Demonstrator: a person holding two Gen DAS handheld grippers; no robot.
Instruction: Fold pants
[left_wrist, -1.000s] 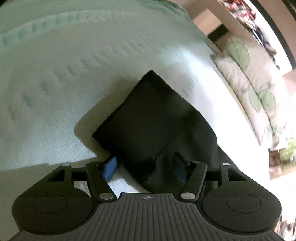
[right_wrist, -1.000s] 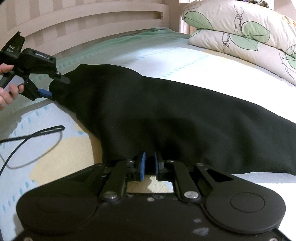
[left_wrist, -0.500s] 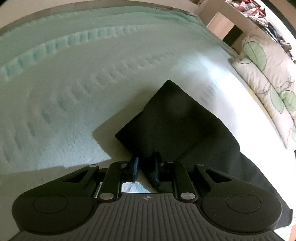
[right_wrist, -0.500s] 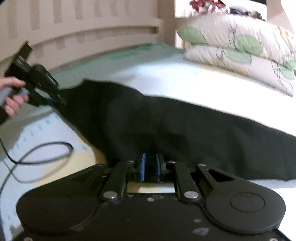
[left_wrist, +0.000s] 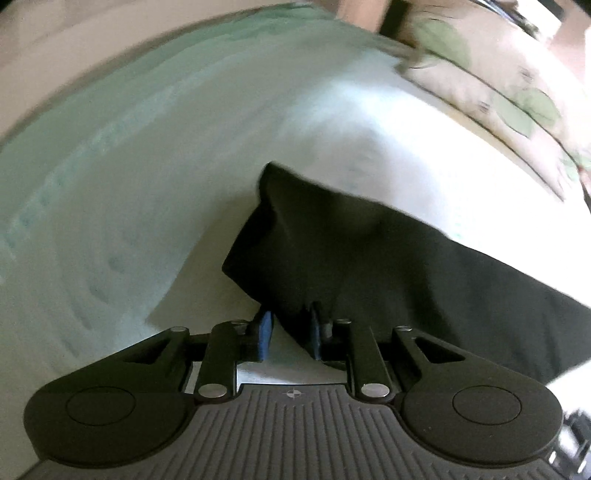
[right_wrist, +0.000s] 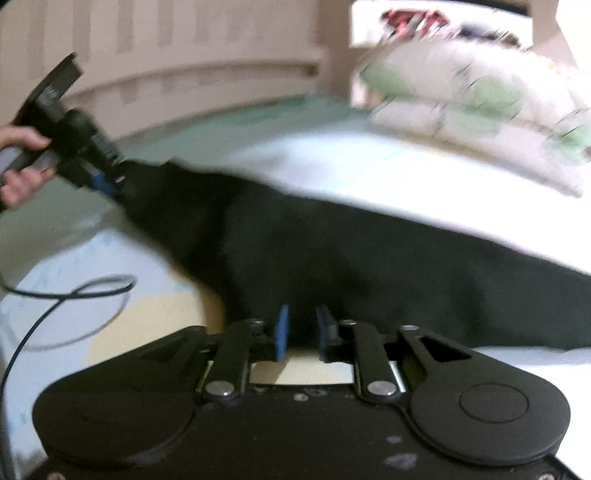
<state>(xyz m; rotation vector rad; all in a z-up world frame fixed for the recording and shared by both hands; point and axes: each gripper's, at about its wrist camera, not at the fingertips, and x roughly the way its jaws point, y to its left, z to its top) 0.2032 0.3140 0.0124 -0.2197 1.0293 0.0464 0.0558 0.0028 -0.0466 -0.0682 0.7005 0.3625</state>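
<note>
Looking at the bed (left_wrist: 147, 166), A asks: where are the black pants (left_wrist: 369, 266) now?

B answers: They stretch long across the pale bed cover, from the near left side toward the right. Most of the cloth lies on the bed. One end is raised above the cover and throws a shadow under it. 2 pillows (right_wrist: 461, 96) with green leaves lie behind, near the headboard (right_wrist: 184, 44), apart from the pants.

A asks: what does the left gripper (left_wrist: 290, 328) do?

B answers: It grasps that raised end. In its own view the cloth hangs between the 2 blue pads, and the jaws are starting to open a little, but the cloth hangs from them. In the right wrist view a hand (right_wrist: 18, 162) holds this gripper at the far left, tilted down, with the pants end at its tip.

A asks: and the right gripper (right_wrist: 303, 330)?

B answers: Its jaws are opening. The near edge of the pants is between the blue pads, and they stand apart from each other. It seems the pads do not press the cloth; the picture is blurred there. A black cable (right_wrist: 55, 295) makes a loop on the cover at the left, beside the pants, not touching them.
</note>
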